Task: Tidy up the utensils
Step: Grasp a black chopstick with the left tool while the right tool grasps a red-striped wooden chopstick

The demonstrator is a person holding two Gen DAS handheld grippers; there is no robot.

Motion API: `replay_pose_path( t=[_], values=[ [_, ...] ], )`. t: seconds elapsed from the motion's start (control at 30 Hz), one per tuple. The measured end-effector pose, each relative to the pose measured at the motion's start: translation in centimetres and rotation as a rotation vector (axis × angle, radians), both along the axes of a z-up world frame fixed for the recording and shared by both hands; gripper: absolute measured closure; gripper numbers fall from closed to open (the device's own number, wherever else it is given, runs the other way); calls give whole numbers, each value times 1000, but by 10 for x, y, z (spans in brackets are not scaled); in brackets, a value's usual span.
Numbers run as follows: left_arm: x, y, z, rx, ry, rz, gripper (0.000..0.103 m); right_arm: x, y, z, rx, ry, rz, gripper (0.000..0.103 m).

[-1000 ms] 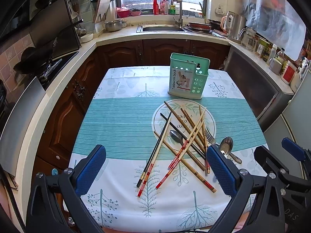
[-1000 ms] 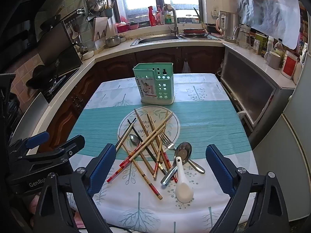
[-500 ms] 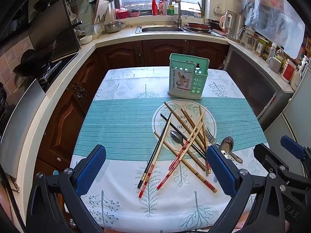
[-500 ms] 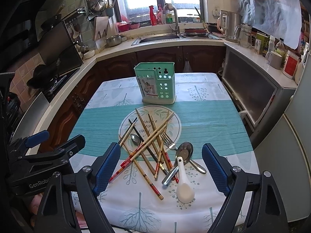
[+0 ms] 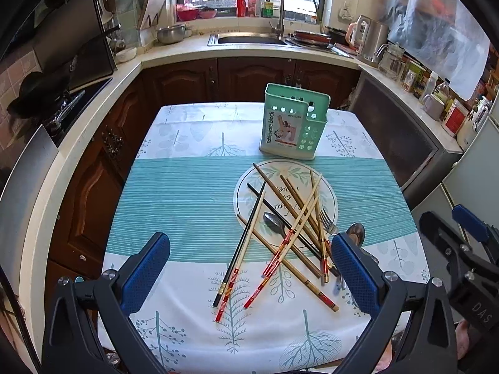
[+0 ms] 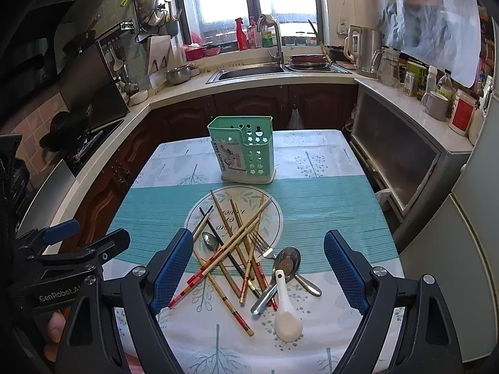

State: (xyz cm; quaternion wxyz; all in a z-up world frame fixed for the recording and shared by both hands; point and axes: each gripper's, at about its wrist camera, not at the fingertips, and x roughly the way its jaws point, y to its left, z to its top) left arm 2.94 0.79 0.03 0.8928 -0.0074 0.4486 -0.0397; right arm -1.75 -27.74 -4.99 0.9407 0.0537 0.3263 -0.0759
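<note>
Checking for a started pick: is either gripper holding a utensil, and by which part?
Nothing is held. The left gripper and right gripper both hang open above the chopsticks, touching none.

Home kitchen, lived-in. Steel sink w/ tall faucet under window, dark wood cabinets, gas hob at left, pans hung on wall rack, electric kettle & jars on counter.
</note>
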Motion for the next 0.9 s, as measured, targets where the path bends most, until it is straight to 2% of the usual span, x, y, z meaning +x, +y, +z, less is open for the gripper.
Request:
replay_pose_path(
  t=[0.1,0.23,0.4,0.57,0.67,0.77,0.83,0.9],
  values=[
    [9,4,-3,4,26,11,1,6,-5,8,-10,-7,1,15],
    [28,8,-8,-11,57,-23,1,25,-15,13,-14,11,5,15],
    [62,14,-19,17,81,-55,1,71,-40,2,74,104,18,16],
    [101,17,-49,18,192,-131,1,122,-62,-31,212,242,31,32],
    [121,17,-79,26,272,-167,15,151,-70,-61,300,340,37,40],
    [131,16,-105,-11,353,-219,27,173,-74,-91,377,423,44,49],
    [135,15,-119,-35,389,-247,32,183,-75,-107,418,458,48,51],
    [138,14,-131,-57,428,-264,43,191,-76,-122,476,497,54,55]
  ],
)
